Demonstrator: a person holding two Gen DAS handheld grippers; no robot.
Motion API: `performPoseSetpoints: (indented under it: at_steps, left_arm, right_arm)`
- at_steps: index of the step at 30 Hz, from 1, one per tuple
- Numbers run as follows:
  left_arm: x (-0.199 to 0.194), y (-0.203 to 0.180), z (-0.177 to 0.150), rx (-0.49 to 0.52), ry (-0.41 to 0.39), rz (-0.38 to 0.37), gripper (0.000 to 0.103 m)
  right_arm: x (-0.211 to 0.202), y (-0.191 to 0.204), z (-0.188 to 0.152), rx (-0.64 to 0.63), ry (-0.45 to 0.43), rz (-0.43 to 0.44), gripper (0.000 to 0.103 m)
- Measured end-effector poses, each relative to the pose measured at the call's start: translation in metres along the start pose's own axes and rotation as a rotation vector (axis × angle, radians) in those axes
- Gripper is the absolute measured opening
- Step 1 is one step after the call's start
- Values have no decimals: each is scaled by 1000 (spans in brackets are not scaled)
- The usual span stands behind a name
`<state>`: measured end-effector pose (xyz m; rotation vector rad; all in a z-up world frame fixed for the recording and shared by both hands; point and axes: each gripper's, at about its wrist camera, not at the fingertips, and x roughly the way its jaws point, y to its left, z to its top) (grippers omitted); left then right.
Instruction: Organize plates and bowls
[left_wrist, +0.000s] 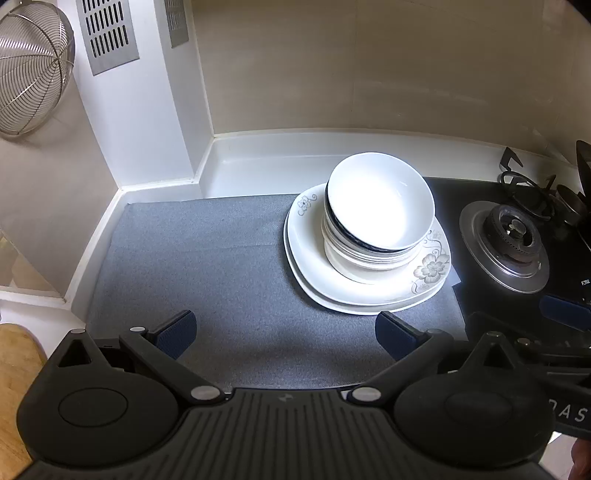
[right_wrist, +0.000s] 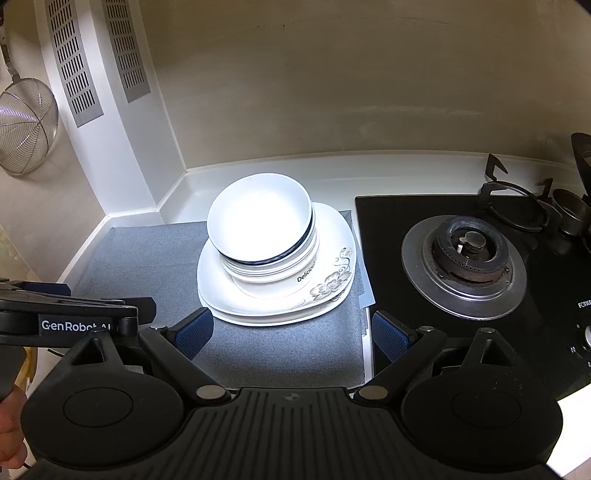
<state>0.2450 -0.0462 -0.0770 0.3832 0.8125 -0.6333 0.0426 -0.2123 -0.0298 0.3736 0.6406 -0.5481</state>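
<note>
Left gripper (left_wrist: 286, 334): jaws spread wide, holding nothing, at lower centre of its own view above the mat (left_wrist: 192, 266).
Right gripper (right_wrist: 293, 334): jaws spread wide, empty, lower centre of its own view, straddling the mat's right edge and the hob (right_wrist: 388, 214).
Bowls (left_wrist: 380, 210): nested stack, white, dark rim band on one; stands on the plates (left_wrist: 369, 291), centre right in the left view, centre left in the right view.
Plates: squarish, white, flower print at the corners; stacked on the mat, just beside the hob.
Right view only: word "Delicious" on the side of a lower bowl (right_wrist: 306, 275); "GenRobot AI" label (right_wrist: 75, 325) on the left gripper's body at the left edge; a hand (right_wrist: 11, 432) at lower left.
Left view only: wooden board (left_wrist: 16, 365) at lower left; letters "AS" (left_wrist: 574, 413) at lower right, rest cut off.
Both views: burner (right_wrist: 467, 253), wire strainer (left_wrist: 31, 70) hanging upper left, two vents (right_wrist: 72, 62).
Hob writing: "FOTILE" partly cut off (right_wrist: 583, 304) at the right edge.
</note>
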Motion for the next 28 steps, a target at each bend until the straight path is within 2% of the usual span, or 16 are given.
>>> performPoseSetpoints:
  at_steps: [22,28]
  left_arm:
    - [6,-1,6,-1,1,7,103]
    - [5,-5,12,13,-20,12,103]
  right_arm:
    - [6,-1,4,0,3,5,94]
    - [7,-6,6,9,-1,0,94]
